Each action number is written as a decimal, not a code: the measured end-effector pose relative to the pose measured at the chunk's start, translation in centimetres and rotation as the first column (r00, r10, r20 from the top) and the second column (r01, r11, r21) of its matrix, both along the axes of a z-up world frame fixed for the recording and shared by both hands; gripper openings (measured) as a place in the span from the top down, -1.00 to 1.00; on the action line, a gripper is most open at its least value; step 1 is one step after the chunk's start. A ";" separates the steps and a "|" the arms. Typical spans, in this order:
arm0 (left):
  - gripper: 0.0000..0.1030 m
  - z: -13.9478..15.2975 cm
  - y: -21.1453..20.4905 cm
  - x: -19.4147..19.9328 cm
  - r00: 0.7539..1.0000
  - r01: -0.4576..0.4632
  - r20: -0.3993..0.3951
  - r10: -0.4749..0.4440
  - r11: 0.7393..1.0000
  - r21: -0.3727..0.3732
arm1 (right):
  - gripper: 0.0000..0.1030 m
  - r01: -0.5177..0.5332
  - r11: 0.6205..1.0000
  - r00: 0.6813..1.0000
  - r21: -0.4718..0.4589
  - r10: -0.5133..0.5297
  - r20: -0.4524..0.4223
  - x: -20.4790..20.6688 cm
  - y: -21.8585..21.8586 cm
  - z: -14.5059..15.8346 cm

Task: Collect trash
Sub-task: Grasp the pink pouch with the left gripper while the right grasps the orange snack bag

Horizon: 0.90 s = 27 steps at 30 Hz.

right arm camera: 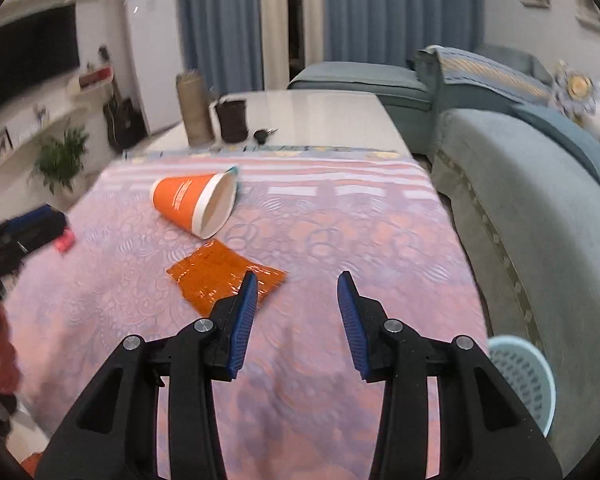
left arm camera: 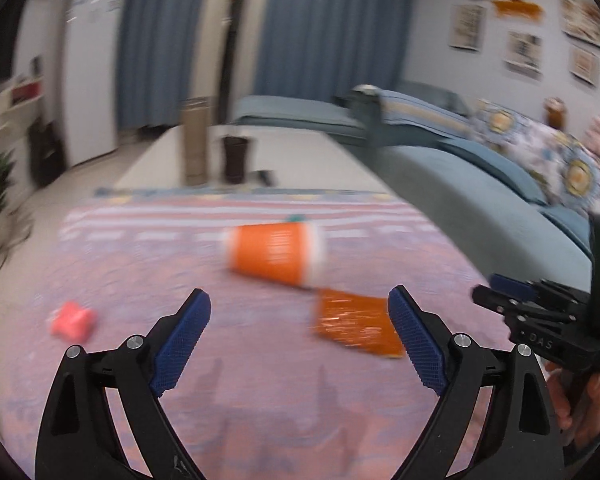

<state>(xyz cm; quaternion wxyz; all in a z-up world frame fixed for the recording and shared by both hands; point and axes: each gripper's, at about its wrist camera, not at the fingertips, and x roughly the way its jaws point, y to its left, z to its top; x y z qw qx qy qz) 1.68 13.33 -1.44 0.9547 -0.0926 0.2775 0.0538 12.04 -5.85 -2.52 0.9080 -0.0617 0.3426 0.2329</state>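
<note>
While both tongs are hovering empty over the patterned cloth (right arm camera: 340, 232) on the bench, the trash is lying loose ahead: an orange paper cup (right arm camera: 194, 204) tipped on its side, a flat orange wrapper (right arm camera: 216, 276) just beside it, a small pink scrap (left arm camera: 73, 319) further left. The left tongs (left arm camera: 300, 336) are standing wide apart, likely readying for the cup. The right tongs (right arm camera: 298, 316) are partly open, gripping nothing. A pale blue basket (right arm camera: 524, 376) is sitting low right, probably the bin.
</note>
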 end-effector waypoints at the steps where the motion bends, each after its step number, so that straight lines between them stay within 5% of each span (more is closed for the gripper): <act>1: -0.70 -0.2 1.4 -0.3 1.000 -0.027 -0.005 0.027 1.000 -0.008 | 0.26 -0.010 1.000 1.000 -0.012 0.010 -0.004 0.0 0.8 -0.3; 5: -0.70 -2.0 6.1 -1.4 0.988 -0.140 -0.066 0.143 0.989 0.042 | 0.26 -0.089 0.996 0.994 -0.015 0.088 -0.067 1.2 5.3 -2.1; 8: -0.70 -3.5 10.2 -1.9 0.969 -0.212 -0.128 0.211 0.977 0.003 | 0.26 -0.103 0.995 0.988 -0.004 0.102 -0.115 2.3 7.5 -3.8; 11: -0.70 -4.9 13.8 -1.6 0.936 -0.278 -0.218 0.276 0.960 0.023 | -0.17 -0.076 0.997 0.989 -0.003 0.074 -0.131 2.9 8.5 -5.2; 22: -0.62 -7.6 19.1 1.5 0.911 -0.320 -0.284 0.299 0.947 -0.029 | -0.21 -0.048 0.998 0.985 -0.050 0.039 -0.168 4.2 9.3 -6.8; 25: -0.31 -8.3 18.3 2.2 0.890 -0.341 -0.304 0.338 0.939 0.047 | -0.21 -0.051 0.996 0.982 -0.071 0.037 -0.183 4.4 9.6 -7.1; 27: 0.12 -8.3 17.9 2.1 0.887 -0.349 -0.296 0.354 0.935 0.070 | -0.24 -0.055 0.995 0.983 -0.081 0.040 -0.181 4.3 9.8 -7.2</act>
